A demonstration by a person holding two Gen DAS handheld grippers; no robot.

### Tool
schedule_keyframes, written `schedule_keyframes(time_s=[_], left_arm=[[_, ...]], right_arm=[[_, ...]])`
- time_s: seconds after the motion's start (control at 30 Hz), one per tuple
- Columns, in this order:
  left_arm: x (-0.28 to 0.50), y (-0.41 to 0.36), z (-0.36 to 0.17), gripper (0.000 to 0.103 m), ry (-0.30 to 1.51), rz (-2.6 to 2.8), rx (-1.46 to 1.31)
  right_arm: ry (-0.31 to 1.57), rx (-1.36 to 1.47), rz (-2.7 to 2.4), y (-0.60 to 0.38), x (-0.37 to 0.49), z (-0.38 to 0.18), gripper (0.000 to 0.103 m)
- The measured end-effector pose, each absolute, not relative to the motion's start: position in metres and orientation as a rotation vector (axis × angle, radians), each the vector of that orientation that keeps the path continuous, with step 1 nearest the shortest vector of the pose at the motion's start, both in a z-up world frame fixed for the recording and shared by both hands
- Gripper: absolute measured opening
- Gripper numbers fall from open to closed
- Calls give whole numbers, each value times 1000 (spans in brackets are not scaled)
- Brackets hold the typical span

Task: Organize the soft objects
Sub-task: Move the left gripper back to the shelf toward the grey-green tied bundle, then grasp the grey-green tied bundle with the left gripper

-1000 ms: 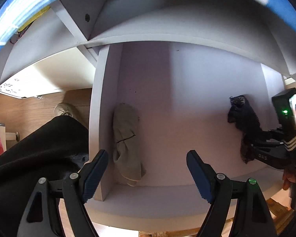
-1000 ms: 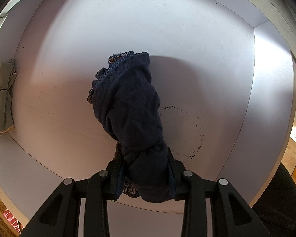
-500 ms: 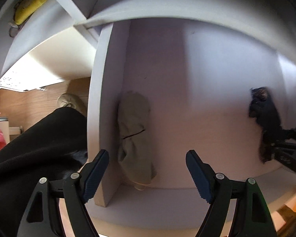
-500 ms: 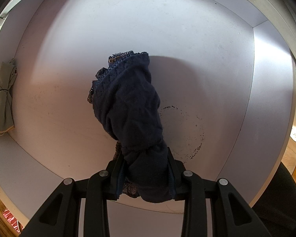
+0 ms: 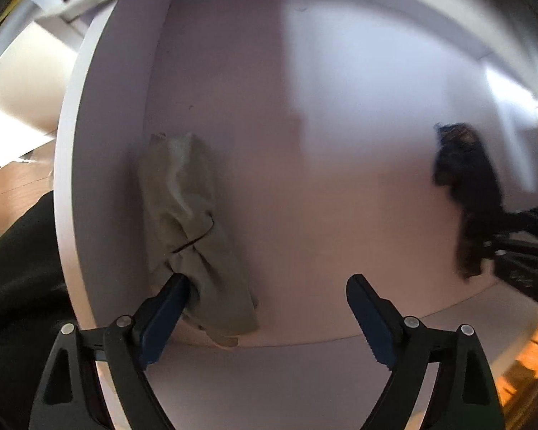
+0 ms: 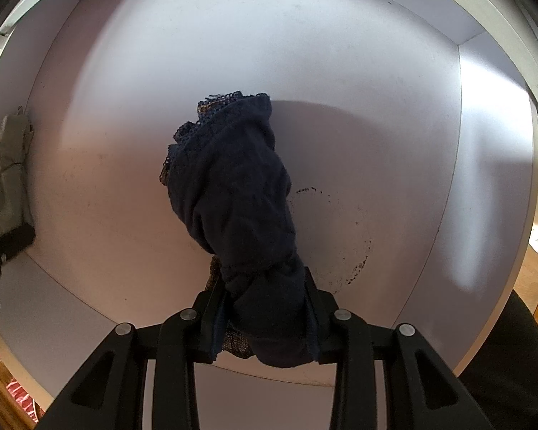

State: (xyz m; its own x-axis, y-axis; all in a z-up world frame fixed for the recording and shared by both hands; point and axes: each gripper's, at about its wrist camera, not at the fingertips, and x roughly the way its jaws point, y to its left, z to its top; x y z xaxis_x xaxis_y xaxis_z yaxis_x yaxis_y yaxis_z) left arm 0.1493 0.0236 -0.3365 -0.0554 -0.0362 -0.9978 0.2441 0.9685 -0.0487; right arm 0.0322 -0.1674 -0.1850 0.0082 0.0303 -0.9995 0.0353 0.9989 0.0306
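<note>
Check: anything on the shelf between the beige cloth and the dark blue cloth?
Nothing. In the left wrist view, bare white shelf runs from the beige cloth to the dark blue cloth.

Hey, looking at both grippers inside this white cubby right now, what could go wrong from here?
1. The left gripper, whose jaws have just been opening, has only its left finger against the beige cloth; closing may pinch just an edge, or trap the cubby's side wall.
2. The right gripper squeezes only the lower end of the navy cloth, so the loose lacy top could unroll or drag across the shelf floor.
</note>
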Motion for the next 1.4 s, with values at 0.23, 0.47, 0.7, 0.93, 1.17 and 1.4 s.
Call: schedule_keyframes(time_s=[0.23,0.47,0.7,0.93,1.17,1.4], left_arm=[[165,40,-323,88,1515,-76,209],[177,41,-342,69,1553,-93,170],[182,25,-345,35,1534,-130,253],[187,19,-343,35,1542,-182,247],[201,27,-347,37,1568,-167,234],[200,28,-349,39,1572,-157,228]], right_arm=[[1555,74,-16,-174,44,-182,35],[1544,66,-17,-173,51,-181,35],[1528,73,-19,-174,66,-175,32],[1539,109,-49,-189,77,-164,31],[1523,99,-48,-202,94,-141,30],[1549,62,40,-202,95,-118,30]])
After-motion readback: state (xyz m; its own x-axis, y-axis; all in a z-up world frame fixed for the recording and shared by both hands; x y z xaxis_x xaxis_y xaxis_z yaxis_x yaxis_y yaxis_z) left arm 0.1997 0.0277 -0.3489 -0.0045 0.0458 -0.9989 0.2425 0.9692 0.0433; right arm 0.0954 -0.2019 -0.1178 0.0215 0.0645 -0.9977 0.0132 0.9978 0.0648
